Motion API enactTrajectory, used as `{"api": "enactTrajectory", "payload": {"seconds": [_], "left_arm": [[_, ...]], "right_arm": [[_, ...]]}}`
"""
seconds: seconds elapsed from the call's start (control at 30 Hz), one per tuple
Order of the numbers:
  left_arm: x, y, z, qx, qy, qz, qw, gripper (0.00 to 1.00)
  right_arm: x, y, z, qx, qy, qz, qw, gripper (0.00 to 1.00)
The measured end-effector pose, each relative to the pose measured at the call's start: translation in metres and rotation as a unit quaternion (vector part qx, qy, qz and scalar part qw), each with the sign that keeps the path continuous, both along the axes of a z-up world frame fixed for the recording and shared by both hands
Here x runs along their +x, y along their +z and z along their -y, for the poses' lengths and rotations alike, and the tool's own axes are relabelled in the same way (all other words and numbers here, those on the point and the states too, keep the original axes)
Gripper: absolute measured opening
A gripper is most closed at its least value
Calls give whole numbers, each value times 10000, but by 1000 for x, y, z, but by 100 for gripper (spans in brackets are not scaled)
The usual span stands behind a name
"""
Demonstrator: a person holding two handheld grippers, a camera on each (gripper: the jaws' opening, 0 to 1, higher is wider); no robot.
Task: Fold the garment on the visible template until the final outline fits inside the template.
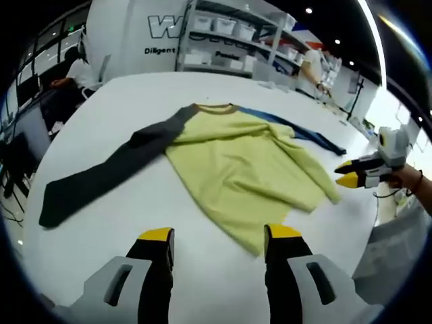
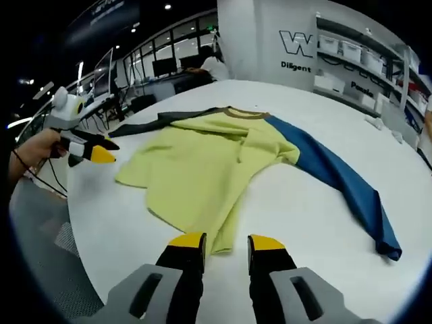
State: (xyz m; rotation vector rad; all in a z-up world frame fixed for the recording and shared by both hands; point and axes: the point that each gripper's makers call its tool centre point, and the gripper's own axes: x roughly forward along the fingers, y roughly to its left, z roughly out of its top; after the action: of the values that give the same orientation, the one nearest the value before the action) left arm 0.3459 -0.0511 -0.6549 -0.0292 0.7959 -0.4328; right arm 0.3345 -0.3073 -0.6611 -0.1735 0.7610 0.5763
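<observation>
A bright workroom with white shelving (image 1: 229,34) holding bins along the far wall surrounds a large white table (image 1: 135,202). Spread on the table lies the garment (image 1: 236,162), a yellow-green shirt, rumpled, its lower part bunched over itself. From the garment's collar (image 1: 212,107) a dark grey sleeve (image 1: 101,172) runs out flat to one side, and a blue sleeve (image 2: 337,175) stretches off to the other, ending near the table's rim. Any template under the garment is hard to make out against the white top. The left gripper (image 1: 217,237) hangs just short of the garment's hem, its yellow-tipped jaws spread apart with nothing between them. The right gripper (image 2: 225,243) sits at another edge of the garment, jaws likewise parted and empty, the cloth just beyond its tips.
</observation>
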Motion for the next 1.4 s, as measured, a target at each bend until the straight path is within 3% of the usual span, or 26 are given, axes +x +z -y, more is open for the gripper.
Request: {"api": "enactTrajectory", "payload": {"seconds": [0.17, 0.4, 0.7, 0.77, 0.87, 1.1, 1.3, 1.4], "left_arm": [[-5, -11, 9, 106, -103, -172, 9997, 40], [-5, -15, 15, 196, -149, -162, 9996, 32], [-7, -16, 25, 171, -174, -205, 9995, 25], [-8, -18, 27, 214, -156, -192, 9995, 21], [-5, -19, 20, 589, -115, -54, 9982, 12], [-8, -19, 28, 374, -108, -144, 9991, 12], [-9, -18, 27, 645, -134, -77, 9978, 8], [-9, -20, 27, 611, -112, -115, 9980, 3]], "right_arm": [[-3, -3, -2, -66, 49, -25, 10000, 9], [-18, 6, -14, 76, 151, -85, 9998, 10], [-28, -11, -17, -30, -2, -436, 9990, 12], [-28, -12, -17, -27, -36, -447, 9990, 12], [-27, -13, -18, -30, -84, -446, 9990, 9], [-25, -16, -13, -209, -63, -393, 9990, 0], [-25, -16, -14, -224, -43, -396, 9990, 0], [-25, -16, -13, -240, -40, -389, 9989, 0]]}}
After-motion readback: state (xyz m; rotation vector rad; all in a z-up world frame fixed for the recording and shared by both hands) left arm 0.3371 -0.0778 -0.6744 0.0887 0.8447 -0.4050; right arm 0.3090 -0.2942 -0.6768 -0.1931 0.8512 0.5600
